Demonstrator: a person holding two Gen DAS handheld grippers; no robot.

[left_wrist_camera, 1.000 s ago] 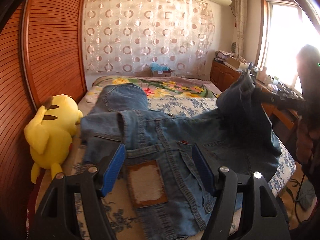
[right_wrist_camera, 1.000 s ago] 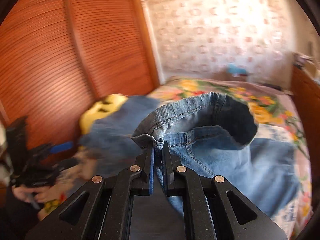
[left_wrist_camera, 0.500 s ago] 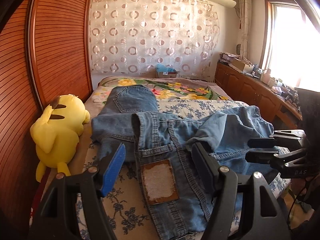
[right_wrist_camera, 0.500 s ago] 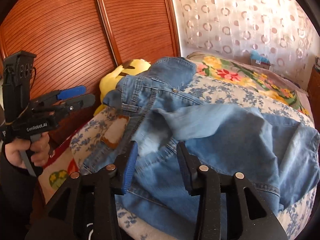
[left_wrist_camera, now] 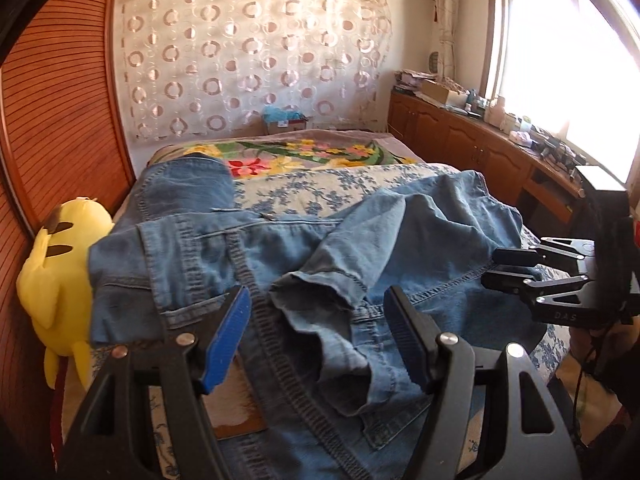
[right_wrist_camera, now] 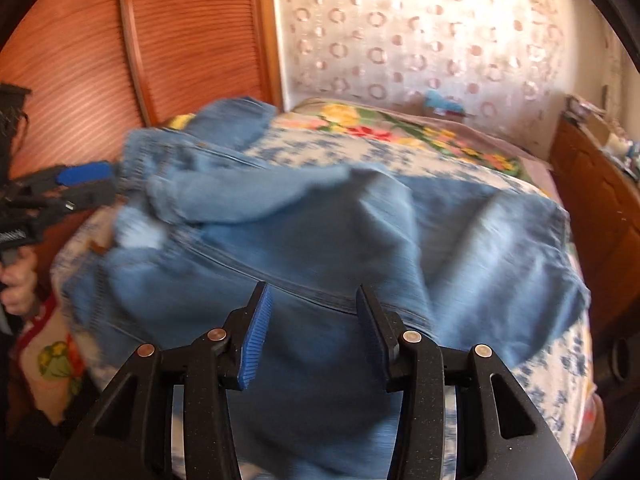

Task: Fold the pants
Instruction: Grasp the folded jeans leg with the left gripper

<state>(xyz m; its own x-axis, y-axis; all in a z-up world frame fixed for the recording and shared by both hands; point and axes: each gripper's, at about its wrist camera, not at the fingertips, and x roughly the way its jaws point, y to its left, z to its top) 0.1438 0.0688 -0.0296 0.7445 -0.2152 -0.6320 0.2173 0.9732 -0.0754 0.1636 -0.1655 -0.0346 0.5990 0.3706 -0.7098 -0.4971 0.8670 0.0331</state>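
Blue jeans (left_wrist_camera: 240, 248) lie crumpled across the bed. One leg is folded back, and its hem (left_wrist_camera: 320, 284) rests over the seat near the waistband. My left gripper (left_wrist_camera: 316, 296) hovers open just above that hem and grips nothing. In the right wrist view the jeans (right_wrist_camera: 320, 240) are blurred. My right gripper (right_wrist_camera: 312, 288) stands over the denim with its jaws opening and no cloth pinched between the pads. Each gripper shows in the other's view: the right gripper (left_wrist_camera: 490, 267) at the right edge, the left gripper (right_wrist_camera: 110, 182) at the left edge in a person's hand.
A yellow plush toy (left_wrist_camera: 56, 264) leans on the wooden slatted wardrobe (left_wrist_camera: 52, 100) at the bed's left side. The bed (left_wrist_camera: 360, 184) has a blue-flowered sheet. A cluttered wooden cabinet (left_wrist_camera: 460, 140) runs under the window on the right.
My right gripper held the leg hem up, came down and let it go. The leg now lies folded over the waist area. My left gripper moved closer over the hem, still open.
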